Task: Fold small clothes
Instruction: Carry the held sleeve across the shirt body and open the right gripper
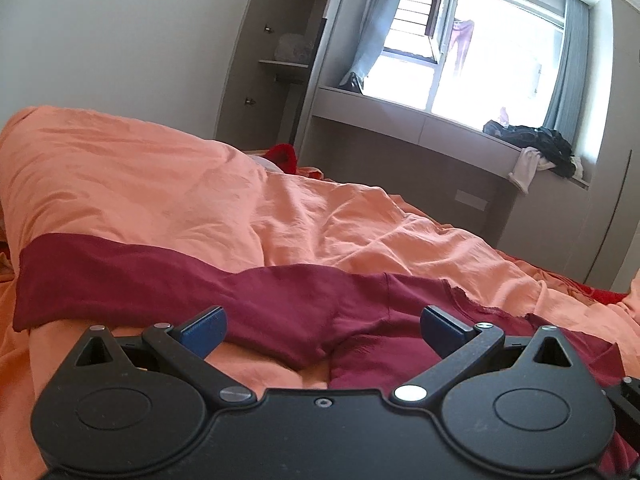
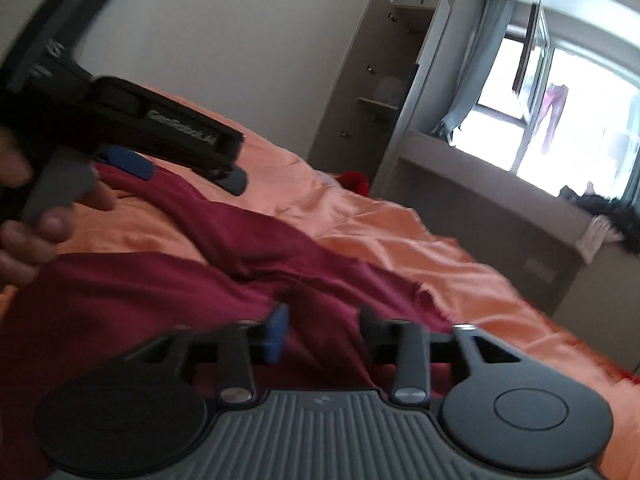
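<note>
The maroon garment (image 1: 280, 304) is lying spread across the orange duvet (image 1: 160, 184) on the bed, its long axis running crosswise in the left wrist view — one long band reaching far to the left edge, the bulkier body bunched low and right with a frayed-looking edge (image 1: 472, 300). A fold or crotch-like gather (image 1: 324, 352) is sitting directly ahead of the left gripper (image 1: 323, 332), between its blue pads (image 1: 204, 334), but no cloth is being pinched — the jaws are standing wide apart and nothing is being held.

In the right wrist view the same garment (image 2: 200, 280) is being seen from the right side, stretching away up-left toward the left gripper (image 2: 180, 172), which is being held over the far part of the cloth by a hand (image 2: 32, 232) at the frame's left edge. The right gripper (image 2: 320, 336) is hovering low over the near body of the garment, jaws roughly half apart; cloth is showing in the gap, yet no pad is being pressed on it, so it is judged empty. The view is blurred, so contact cannot be ruled out fully.

The coming move is judged to turn on this: the near bunched body is lying just ahead of and under the right gripper, the long band is lying leftward of the left one. Both grippers are being pointed slightly downward at the bed, the right one rolled.

Beyond, a window ledge with dark clothes (image 1: 532, 140) is being left untouched.
</note>
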Demonstrator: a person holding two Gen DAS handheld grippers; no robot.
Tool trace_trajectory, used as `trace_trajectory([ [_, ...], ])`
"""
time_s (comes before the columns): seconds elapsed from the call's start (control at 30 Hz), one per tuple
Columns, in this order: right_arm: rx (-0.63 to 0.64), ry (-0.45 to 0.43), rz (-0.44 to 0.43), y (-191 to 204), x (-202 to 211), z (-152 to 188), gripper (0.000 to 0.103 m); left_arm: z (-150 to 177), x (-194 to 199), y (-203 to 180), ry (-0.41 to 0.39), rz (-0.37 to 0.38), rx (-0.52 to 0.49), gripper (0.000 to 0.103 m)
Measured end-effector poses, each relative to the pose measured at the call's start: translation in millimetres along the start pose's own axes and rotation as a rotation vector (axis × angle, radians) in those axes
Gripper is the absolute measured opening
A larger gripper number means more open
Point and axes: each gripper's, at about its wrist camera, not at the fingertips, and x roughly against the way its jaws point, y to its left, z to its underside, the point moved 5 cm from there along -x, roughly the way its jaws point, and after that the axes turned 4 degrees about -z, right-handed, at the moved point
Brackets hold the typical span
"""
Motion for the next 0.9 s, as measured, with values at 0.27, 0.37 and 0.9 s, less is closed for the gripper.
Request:
trace_trajectory([
  [0.27,-0.118,-0.029,-0.073,-29.9,58.0,37.2,0.089,6.2,-4.8,-13.0,0.030,0.088,0.011,0.103],
  [0.37,-0.160,-0.021,-0.081,-45.9,57.5,42.9,0.089,7.2,-9.2,-18.6,0.038,0.085,0.016,0.103],
  [0.9,0.030,0.013,-0.197,-26.5,29.6,31.7,0.003,8.7,-30.0,-24.4,0.090,0.077,0.028,0.103],
])
